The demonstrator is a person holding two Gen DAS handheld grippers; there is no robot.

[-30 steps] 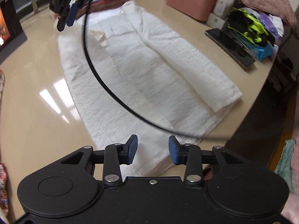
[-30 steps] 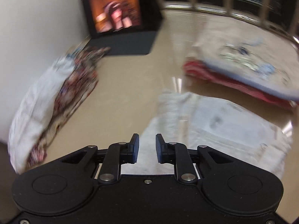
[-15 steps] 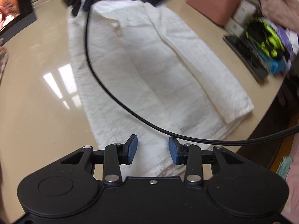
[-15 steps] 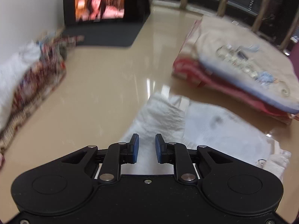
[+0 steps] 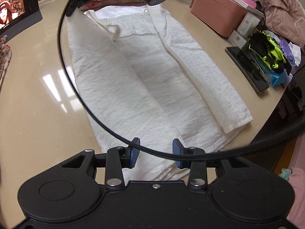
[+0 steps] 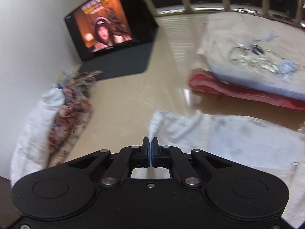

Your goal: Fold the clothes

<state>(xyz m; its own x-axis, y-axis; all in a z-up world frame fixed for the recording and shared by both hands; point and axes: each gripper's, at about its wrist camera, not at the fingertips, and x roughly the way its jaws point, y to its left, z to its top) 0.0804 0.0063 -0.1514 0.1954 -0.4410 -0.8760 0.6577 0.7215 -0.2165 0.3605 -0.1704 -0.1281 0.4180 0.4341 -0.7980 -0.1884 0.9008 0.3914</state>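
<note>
A white crinkled garment (image 5: pixel 144 80) lies flat along the beige table, its sides folded in lengthwise. My left gripper (image 5: pixel 155 153) is open and empty, hovering just above the garment's near hem. My right gripper (image 6: pixel 150 148) is shut on a pinched corner of the white garment (image 6: pixel 228 135) at its far waist end. In the left wrist view the right gripper (image 5: pixel 76 2) shows at the top left, held by a hand.
A black cable (image 5: pixel 80 95) arcs over the garment. A tablet (image 6: pixel 106 30) plays video at the far left. A folded stack of clothes (image 6: pixel 253 66) lies beyond the garment. A pink box (image 5: pixel 219 9), a phone (image 5: pixel 247 68) and gloves (image 5: pixel 266 49) sit right. A patterned cloth pile (image 6: pixel 57 114) lies left.
My right gripper has closed on the garment's far corner. My left gripper stayed open over the near hem, its view shifting a little.
</note>
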